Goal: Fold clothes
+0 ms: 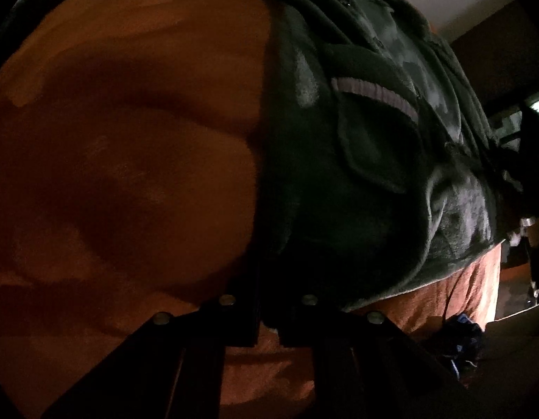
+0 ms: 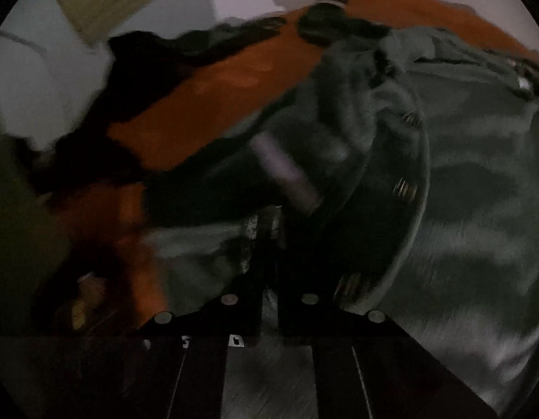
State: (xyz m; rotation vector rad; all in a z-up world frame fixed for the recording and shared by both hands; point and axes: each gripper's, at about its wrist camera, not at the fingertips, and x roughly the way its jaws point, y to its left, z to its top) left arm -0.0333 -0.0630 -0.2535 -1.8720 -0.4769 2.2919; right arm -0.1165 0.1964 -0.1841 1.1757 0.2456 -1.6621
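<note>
A dark green fleece jacket [image 1: 374,174] with a grey ribbed pocket trim [image 1: 374,96] and metal snaps lies on an orange bedspread [image 1: 129,139]. Its left edge runs down into my left gripper [image 1: 269,300], whose jaws are shut on that edge. The right wrist view is blurred. In it the same jacket [image 2: 339,132] lies with its paler lining [image 2: 478,209] spread to the right and a snap-lined edge [image 2: 405,186] curving through the middle. My right gripper [image 2: 269,237] presses into the fabric, jaws shut on a fold near the grey trim [image 2: 286,171].
The orange bedspread [image 2: 206,104] stretches away under the jacket. Dark clothing [image 2: 147,63] lies along the bed's far edge, before a pale wall [image 2: 42,87]. A small dark blue bundle [image 1: 461,335] sits at the bed's right edge, with dim furniture [image 1: 527,122] beyond.
</note>
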